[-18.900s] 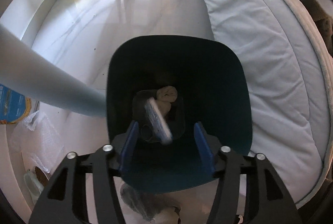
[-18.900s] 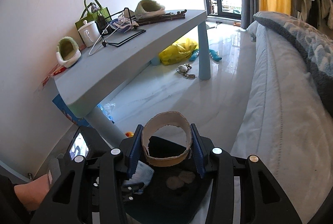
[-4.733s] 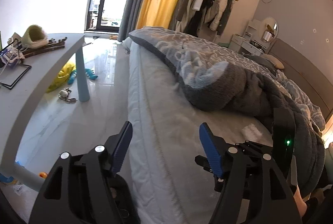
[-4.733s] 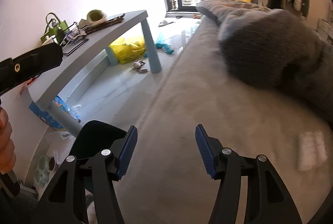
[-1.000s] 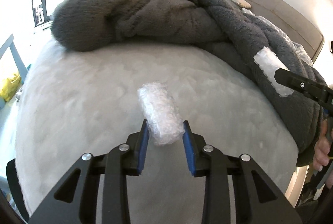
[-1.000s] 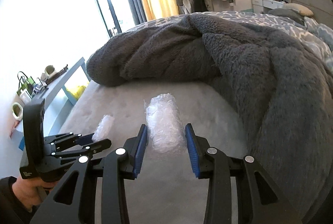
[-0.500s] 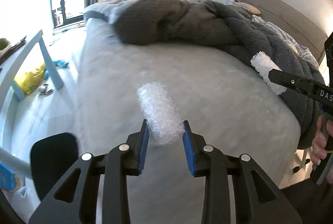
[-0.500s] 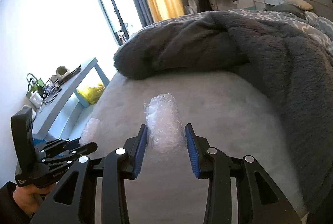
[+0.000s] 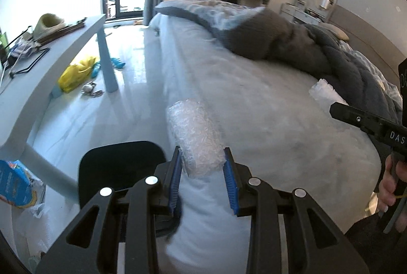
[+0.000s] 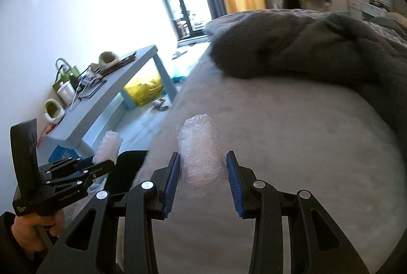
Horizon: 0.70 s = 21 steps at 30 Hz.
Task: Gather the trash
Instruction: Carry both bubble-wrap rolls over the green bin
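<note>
over the bed (image 9: pixel 267 106), left tool (image 9: pixel 202 169) and right tool (image 10: pixel 202 172) each clamp a wrap roll (image 9: pixel 194 136); bin (image 9: pixel 119 167) below.

Two bubble-wrap rolls (image 9: pixel 195 139) (image 10: pixel 201 159); one bin (image 9: pixel 119 167); two slippers (image 10: pixel 54 109) (image 10: pixel 108 57).

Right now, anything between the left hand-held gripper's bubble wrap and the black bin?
Nothing visible. The left hand-held gripper grips a bubble wrap roll above the mattress edge; the black trash bin sits open on the floor just left, below it.
</note>
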Each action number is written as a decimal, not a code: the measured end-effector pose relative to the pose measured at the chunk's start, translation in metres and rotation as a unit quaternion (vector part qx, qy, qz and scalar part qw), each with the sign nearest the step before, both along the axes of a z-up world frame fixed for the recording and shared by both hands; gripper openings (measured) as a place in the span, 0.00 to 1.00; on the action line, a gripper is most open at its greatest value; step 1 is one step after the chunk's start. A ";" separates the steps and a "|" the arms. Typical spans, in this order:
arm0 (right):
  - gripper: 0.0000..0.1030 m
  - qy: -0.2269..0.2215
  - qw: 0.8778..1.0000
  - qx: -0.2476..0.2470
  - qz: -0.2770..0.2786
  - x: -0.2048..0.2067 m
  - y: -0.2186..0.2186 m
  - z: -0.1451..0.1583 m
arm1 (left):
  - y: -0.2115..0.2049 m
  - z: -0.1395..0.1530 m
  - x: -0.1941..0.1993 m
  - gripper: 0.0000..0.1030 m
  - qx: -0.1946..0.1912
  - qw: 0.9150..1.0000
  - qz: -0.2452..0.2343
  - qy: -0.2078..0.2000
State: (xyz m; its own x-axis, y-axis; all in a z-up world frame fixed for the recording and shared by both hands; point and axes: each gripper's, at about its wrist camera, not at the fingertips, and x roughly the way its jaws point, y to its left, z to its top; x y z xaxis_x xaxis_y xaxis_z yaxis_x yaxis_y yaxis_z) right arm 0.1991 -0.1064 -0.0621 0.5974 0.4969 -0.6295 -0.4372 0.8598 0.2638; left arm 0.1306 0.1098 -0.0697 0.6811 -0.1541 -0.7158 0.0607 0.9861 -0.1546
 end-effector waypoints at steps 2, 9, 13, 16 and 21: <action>0.37 0.000 1.000 0.000 0.014 0.001 0.019 -0.001 | 0.012 -0.001 -0.003 0.33 0.004 1.000 0.008 0.001; 0.37 0.001 0.999 -0.003 0.054 0.003 0.074 -0.007 | 0.055 -0.009 -0.011 0.33 0.001 0.999 0.038 0.013; 0.37 0.004 0.997 -0.006 0.071 0.002 0.098 -0.011 | 0.075 -0.016 -0.015 0.33 -0.001 0.999 0.049 0.023; 0.37 0.007 0.996 -0.008 0.084 0.002 0.115 -0.014 | 0.087 -0.024 -0.017 0.33 0.001 0.998 0.059 0.037; 0.37 0.011 0.995 -0.008 0.102 0.001 0.139 -0.020 | 0.109 -0.043 -0.015 0.33 -0.006 0.995 0.071 0.063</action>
